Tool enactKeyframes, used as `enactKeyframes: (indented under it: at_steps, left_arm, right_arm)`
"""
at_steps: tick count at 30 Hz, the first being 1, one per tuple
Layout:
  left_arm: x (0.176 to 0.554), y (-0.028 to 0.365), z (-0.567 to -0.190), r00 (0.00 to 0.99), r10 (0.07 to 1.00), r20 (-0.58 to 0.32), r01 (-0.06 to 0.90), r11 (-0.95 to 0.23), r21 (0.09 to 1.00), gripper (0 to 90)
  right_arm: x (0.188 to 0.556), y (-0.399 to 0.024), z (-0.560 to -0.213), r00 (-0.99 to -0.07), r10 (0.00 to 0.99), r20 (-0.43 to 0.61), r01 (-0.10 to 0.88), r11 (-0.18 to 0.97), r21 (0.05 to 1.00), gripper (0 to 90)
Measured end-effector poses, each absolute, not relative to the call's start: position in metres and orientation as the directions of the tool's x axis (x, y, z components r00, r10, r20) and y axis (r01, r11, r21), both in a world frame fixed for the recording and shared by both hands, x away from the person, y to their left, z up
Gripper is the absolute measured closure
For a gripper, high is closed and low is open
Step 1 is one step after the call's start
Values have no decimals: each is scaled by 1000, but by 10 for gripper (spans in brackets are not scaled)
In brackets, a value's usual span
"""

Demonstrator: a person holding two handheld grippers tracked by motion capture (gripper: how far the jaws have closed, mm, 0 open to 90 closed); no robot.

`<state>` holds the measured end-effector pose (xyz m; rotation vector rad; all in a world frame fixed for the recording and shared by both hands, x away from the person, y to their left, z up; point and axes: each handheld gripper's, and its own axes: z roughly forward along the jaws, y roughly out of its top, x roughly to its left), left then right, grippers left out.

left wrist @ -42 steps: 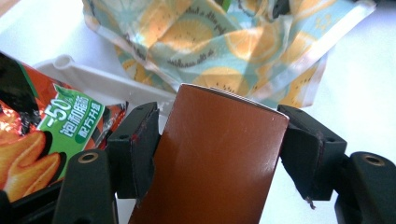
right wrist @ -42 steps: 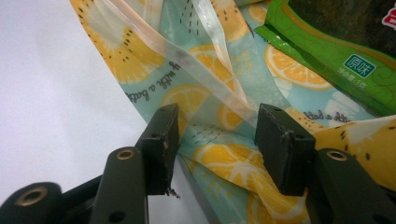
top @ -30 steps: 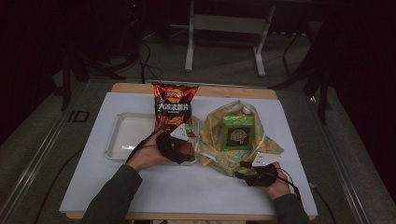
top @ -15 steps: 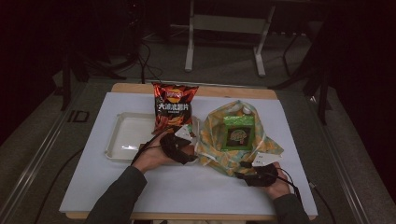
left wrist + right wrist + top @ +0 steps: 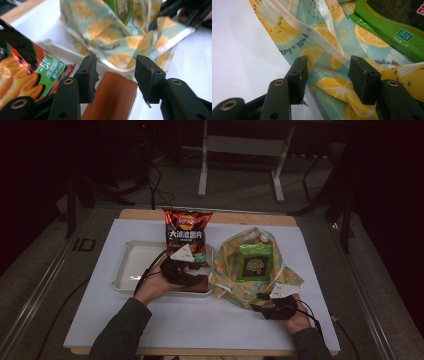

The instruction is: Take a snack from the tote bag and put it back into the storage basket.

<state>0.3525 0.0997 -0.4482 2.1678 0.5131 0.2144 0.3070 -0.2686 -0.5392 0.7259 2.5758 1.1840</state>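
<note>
Left gripper [image 5: 115,62] is mine, low over the right end of the white tray [image 5: 132,265], nose toward the lemon-print bag [image 5: 227,270]. Its fingers [image 5: 86,75] have just been closing, and the flat brown pack [image 5: 112,97] sits between them. It fills the gap edge to edge, so I read that as clamped on the pack across its width (contact line itself is blurry in the left gripper view). The pack lies in the tray's right near corner, just beside the bag. Gripping it by the narrow side makes sense, since that is the only span the fingers can take and it leaves the pack free to be slid out over the low tray wall.

The chips bag [image 5: 187,232] leans at the tray's far right, touching the left gripper's side, so I come in low and from the near side to stay out of it.

Right gripper [image 5: 328,63] rests on the desk [image 5: 150,320] at the bag's near edge. Its fingers are apart, with the printed film lying between them and nothing pinched. My guess is that it is parked there to steady or spread the bag's mouth for the next item.

The green packet [image 5: 255,262] already lies inside the bag, face up and toward the far side, which leaves the near part open for the brown pack
</note>
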Motion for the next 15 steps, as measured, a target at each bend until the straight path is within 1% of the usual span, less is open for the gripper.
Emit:
enactKeyframes:
  at_steps: [6,11,15]
  left_arm:
    - [351,84,-439,898,440,-23,268,-504,821,567]
    - [356,71,-435,894,445,-45,278,-476,834,569]
    - [362,60,-432,889,454,-55,293,-474,831,554]
  right_arm:
    - [307,-269,-539,-855,518,9,344,555,758,489]
    - [307,-269,-539,-855,518,8,343,555,757,489]
    - [307,-269,-539,-856,517,9,343,555,758,489]
